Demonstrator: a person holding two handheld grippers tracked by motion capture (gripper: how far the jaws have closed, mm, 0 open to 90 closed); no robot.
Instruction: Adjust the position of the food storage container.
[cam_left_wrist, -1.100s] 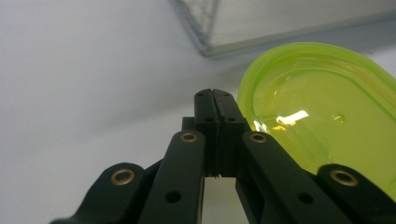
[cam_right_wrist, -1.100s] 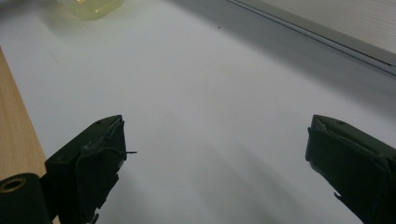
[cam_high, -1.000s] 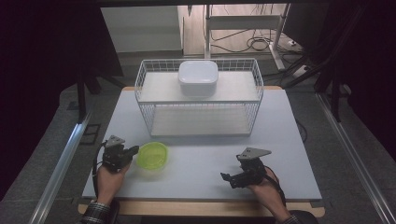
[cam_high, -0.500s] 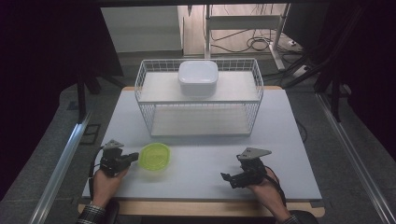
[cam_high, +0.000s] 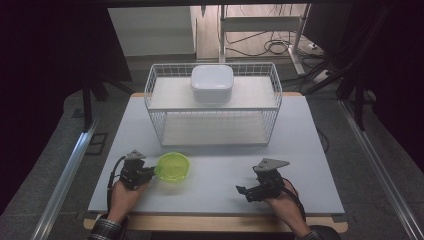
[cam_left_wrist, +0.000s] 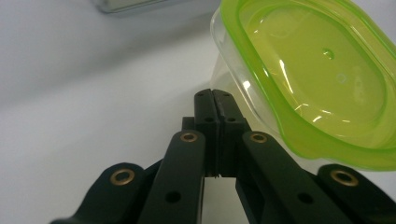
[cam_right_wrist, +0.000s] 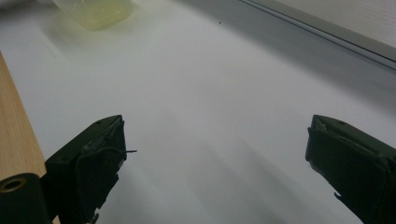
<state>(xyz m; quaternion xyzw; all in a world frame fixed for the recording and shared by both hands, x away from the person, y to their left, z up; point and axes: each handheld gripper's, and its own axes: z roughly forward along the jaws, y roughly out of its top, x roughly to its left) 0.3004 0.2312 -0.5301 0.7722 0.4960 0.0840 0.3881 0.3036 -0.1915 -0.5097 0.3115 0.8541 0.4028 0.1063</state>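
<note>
Left gripper (cam_left_wrist: 214, 100) jaws pressed together, nothing between them, green-lidded container (cam_left_wrist: 308, 79) just right of the tips (touching? can't tell). Right gripper (cam_right_wrist: 217, 154) spread wide, holding nothing.

A pale table (cam_high: 300, 150) carries a wire rack (cam_high: 212, 107) and a green-lidded container (cam_high: 173, 167).

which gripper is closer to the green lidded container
Left. The left gripper, jaws shut, sits right at the green-lidded container's left edge. The right gripper, jaws open, rests well off to its right near the table's front edge.
</note>
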